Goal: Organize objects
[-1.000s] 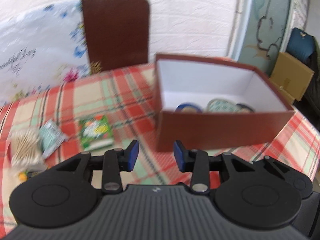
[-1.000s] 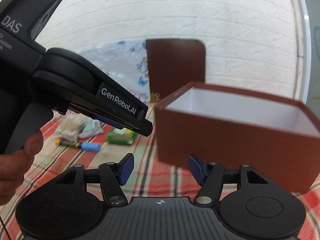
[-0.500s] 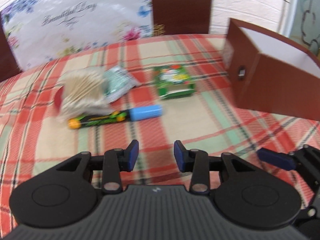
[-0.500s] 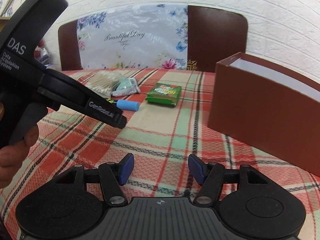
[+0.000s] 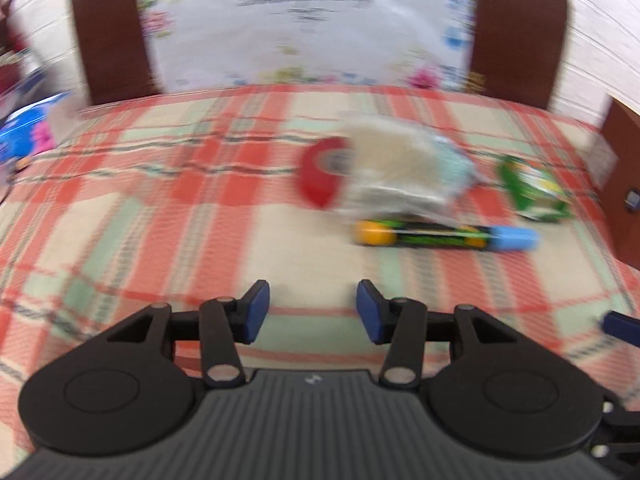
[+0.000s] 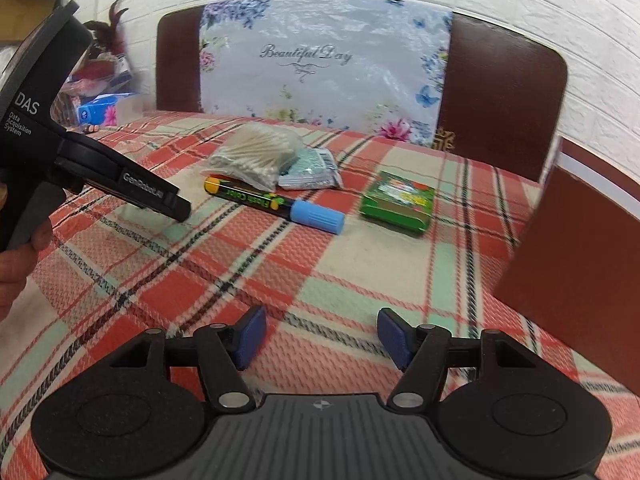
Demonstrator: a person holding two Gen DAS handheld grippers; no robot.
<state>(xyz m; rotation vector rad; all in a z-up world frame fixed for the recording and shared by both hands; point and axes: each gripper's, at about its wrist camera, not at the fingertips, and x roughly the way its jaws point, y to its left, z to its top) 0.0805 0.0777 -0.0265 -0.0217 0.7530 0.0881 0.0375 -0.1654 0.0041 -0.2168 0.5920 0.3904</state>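
On the plaid tablecloth lie a clear bag of cotton swabs point(image 6: 256, 156) point(image 5: 396, 164), a teal sachet point(image 6: 312, 170), a black marker with a blue cap point(image 6: 276, 204) point(image 5: 444, 236) and a green packet point(image 6: 398, 204) point(image 5: 532, 188). The brown box point(image 6: 580, 264) point(image 5: 624, 184) stands at the right edge. My left gripper point(image 5: 312, 310) point(image 6: 178, 210) hovers left of the marker; its jaws are opening with nothing between them. My right gripper point(image 6: 320, 336) is open and empty, nearer the table's front edge. One of its blue fingertips point(image 5: 622, 326) shows in the left wrist view.
Two brown chair backs point(image 6: 500, 92) stand behind the table, with a floral plastic sheet point(image 6: 320, 64) between them. A blue pack point(image 6: 98, 110) point(image 5: 24, 136) and clutter sit at the far left. A person's hand point(image 6: 20, 248) grips the left gripper's handle.
Both views have swung left from the brown box to the small items. The left gripper has dropped lower and its jaws stand wider. The right gripper's jaws are unchanged.
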